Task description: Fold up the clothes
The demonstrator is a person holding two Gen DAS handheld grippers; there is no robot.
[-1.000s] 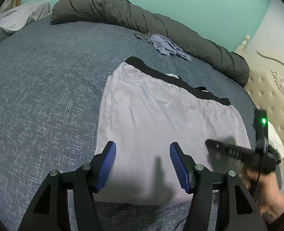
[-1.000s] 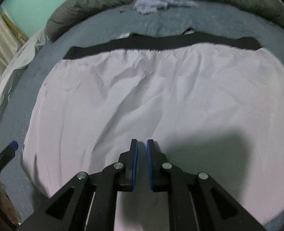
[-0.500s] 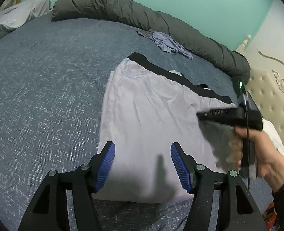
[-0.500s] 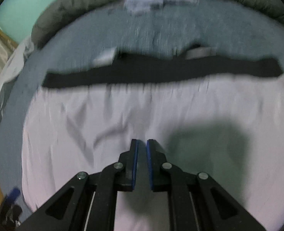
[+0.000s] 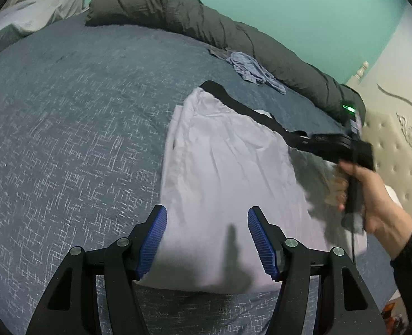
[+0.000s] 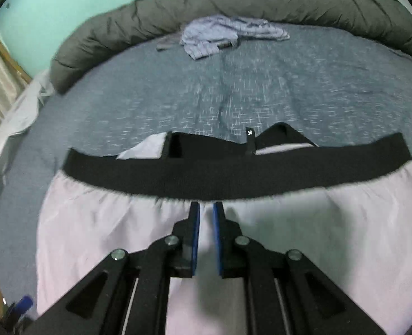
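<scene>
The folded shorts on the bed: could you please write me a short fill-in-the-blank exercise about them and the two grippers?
1. The pale shorts have a waistband coloured ____.
2. The left gripper has its jaws ____.
3. The right gripper points toward the ____ of the shorts.
4. The crumpled blue garment lies beside the rolled grey ____.

Missing words: black; open; waistband; duvet

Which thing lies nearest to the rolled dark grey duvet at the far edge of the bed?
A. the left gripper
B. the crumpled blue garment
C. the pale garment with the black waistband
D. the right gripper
B: the crumpled blue garment lies right beside the rolled duvet, while the pale garment and both grippers are nearer the camera.
</scene>
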